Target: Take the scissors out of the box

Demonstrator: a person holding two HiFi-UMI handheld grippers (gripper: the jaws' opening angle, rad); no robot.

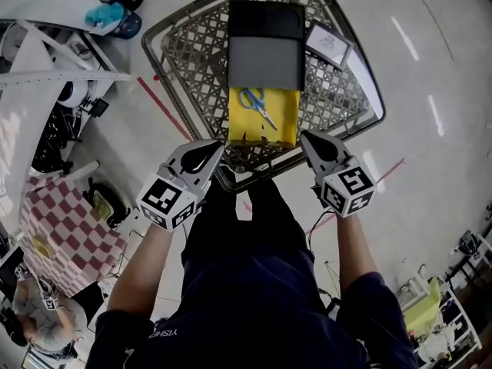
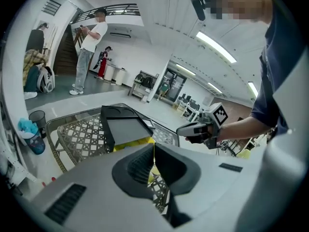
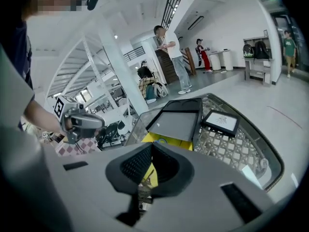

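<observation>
Head view only: the scissors [image 1: 257, 106], blue handles, lie flat in the yellow part of the box [image 1: 280, 125], with its grey and black cover [image 1: 265, 52] slid toward the far side. In my right gripper view just a blue bit shows at the yellow edge, probably a handle. In my left gripper view the cover hides the scissors.

Left tongs [image 1: 217, 151] are pressed together with nothing between them, near the box's near left corner, not touching it. Right tongs [image 1: 306, 138] are also together and empty, beside the near right corner. Each gripper view shows the other tool: left tongs [image 3: 94, 122], right tongs [image 2: 189, 129].

The desk [image 1: 165, 60] has a woven lattice top with a metal rim. The floor [image 1: 430, 191] is pale and glossy with red tape lines; the room is a big white hall with a staircase.

A framed card [image 3: 220, 122] lies on the desk just right of the box. A checked cloth [image 1: 69, 237] is down left, and a bin [image 2: 35, 137] stands on the floor. Two people [image 2: 89, 57] stand far back.
</observation>
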